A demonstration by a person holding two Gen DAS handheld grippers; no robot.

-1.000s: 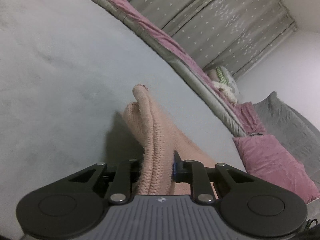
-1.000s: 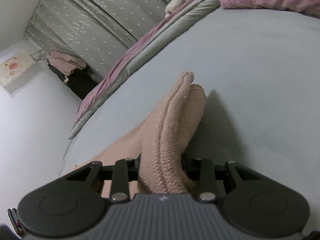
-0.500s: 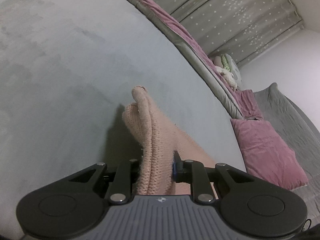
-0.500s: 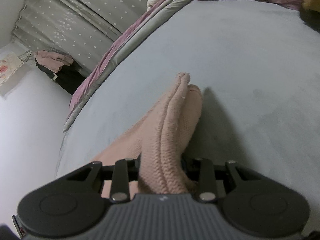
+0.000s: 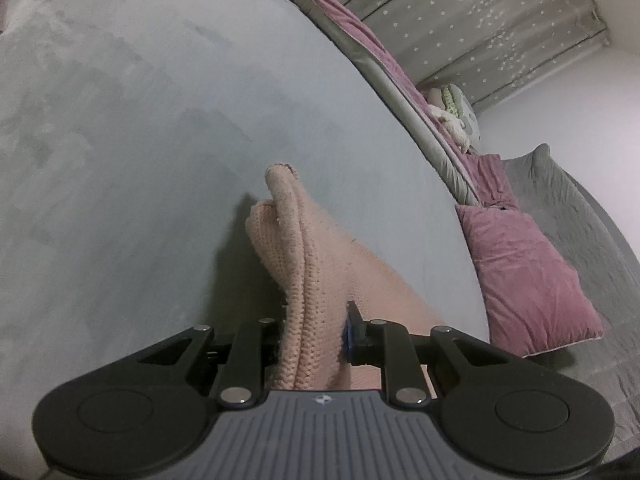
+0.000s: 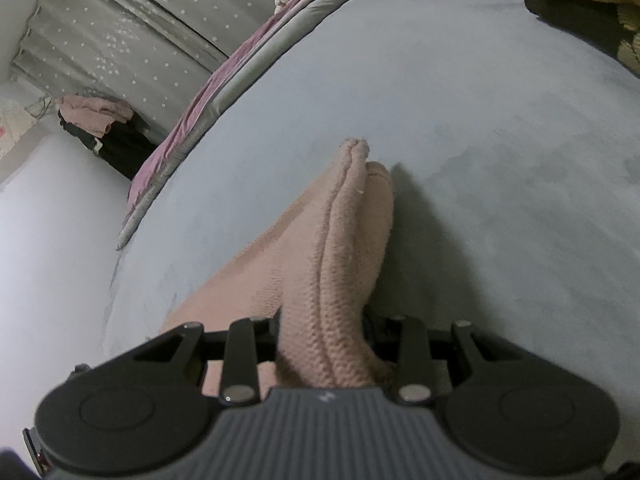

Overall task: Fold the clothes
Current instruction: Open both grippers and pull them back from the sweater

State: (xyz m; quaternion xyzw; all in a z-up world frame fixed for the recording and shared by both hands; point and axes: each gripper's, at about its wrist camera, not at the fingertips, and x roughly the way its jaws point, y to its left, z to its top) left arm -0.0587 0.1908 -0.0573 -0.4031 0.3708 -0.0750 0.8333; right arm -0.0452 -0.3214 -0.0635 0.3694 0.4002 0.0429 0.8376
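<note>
Left tool (image 5: 316,330): clamped on a bunched edge of the pink knit garment (image 5: 304,264), fabric pinched between both fingers and spilling forward past the tips.
Right tool (image 6: 320,340): same story, clenched on a thick wad of the pink knit garment (image 6: 340,264), ribbed seams running straight through the grip.
Where the garment is: held up off the bed (image 5: 140,140) at two points, the gathered ends poking forward ahead of each tool, the rest falling away toward the inner side of each view and, as far as the fisheye shows, draping down to the grey-blue cover.
Garment against tool: it sits dead centre between the fingers in both views, touching both sides, with a dark shadow cast on the bed (image 6: 500,160) just beyond it.
How it should handle: soft, chunky knit, limp, no stiffness at all; likely light but stretchy, so it will sag and pull long between the two holds. Not slippery, I'd judge, since the ribbing gives the fingers something to bite.
Where to hold: on doubled edges or seams, as now, not on a single layer that would stretch out.
Hedge: which part of the garment each tool has, hem or shoulder, I can't tell from here.
Surroundings: pink pillow (image 5: 528,276) at the bed's far edge, starred curtain (image 6: 132,36) behind.
</note>
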